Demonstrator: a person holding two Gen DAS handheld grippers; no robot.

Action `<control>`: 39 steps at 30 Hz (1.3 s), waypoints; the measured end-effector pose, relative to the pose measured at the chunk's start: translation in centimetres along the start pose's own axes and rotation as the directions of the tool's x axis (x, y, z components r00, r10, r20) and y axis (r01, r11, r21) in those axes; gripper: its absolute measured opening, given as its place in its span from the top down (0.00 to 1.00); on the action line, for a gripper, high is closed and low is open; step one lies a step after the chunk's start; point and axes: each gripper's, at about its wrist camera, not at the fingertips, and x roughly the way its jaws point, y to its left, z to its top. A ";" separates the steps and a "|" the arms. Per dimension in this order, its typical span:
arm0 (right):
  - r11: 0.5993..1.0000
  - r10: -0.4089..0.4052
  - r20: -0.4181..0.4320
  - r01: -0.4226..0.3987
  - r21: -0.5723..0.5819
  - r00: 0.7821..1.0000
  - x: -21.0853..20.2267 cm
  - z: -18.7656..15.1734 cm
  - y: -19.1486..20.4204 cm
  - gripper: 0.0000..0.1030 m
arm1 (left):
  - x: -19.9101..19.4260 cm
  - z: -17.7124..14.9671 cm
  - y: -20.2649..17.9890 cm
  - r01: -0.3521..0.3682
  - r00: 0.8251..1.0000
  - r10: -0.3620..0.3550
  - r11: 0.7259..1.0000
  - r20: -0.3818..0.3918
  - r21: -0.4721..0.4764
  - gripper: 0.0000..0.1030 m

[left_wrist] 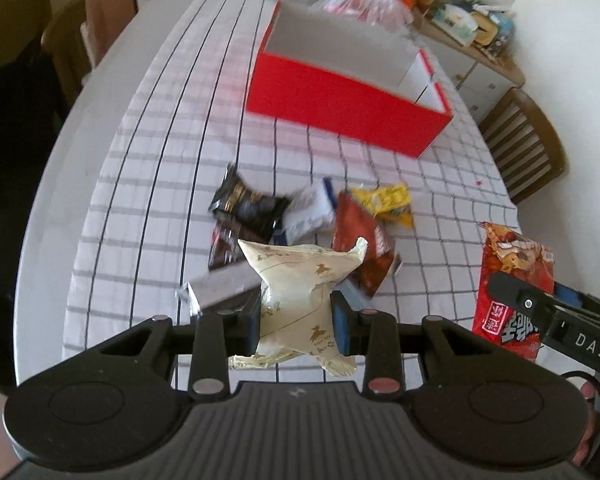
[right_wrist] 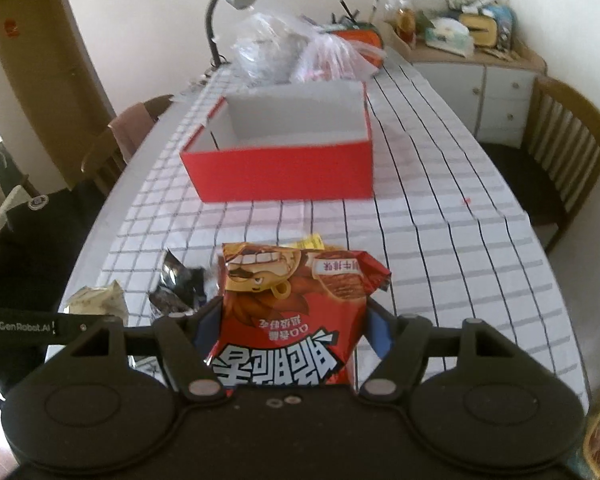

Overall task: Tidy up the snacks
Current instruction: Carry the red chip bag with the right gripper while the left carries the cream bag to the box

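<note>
Both grippers loaded, nothing visibly boxed yet. Left gripper (left_wrist: 296, 322) is clamped narrow on a cream packet (left_wrist: 296, 292), pinched at its middle, held above the table's near edge. Right gripper (right_wrist: 290, 330) grips a red snack bag (right_wrist: 296, 320) with its fingers spread fairly wide on the bag's sides (bag upside down in that view), also off the table.

Left to sort, just past the near edge: a loose heap of snacks on the checked tablecloth (left_wrist: 160, 208) – black packet (left_wrist: 248, 206), white packet (left_wrist: 310, 212), dark red packet (left_wrist: 362, 248), yellow packet (left_wrist: 388, 202), some overlapping.

Beyond, mid-table, stands the red box (right_wrist: 284, 172), open-topped; what shows of the inside is bare, floor mostly hidden. Bare cloth between heap and box, nothing blocking.

Far end: plastic bags (right_wrist: 300, 52) right behind the box, desk lamp (right_wrist: 232, 4); chairs at the sides, cluttered cabinet (right_wrist: 476, 80) at the wall
</note>
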 end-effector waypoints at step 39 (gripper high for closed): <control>0.978 0.115 -0.075 -0.126 -0.167 0.991 17.4 18.0 -3.2 0.31 | 15.5 17.9 -2.6 -0.152 0.977 0.152 0.988 -0.151 0.012 0.53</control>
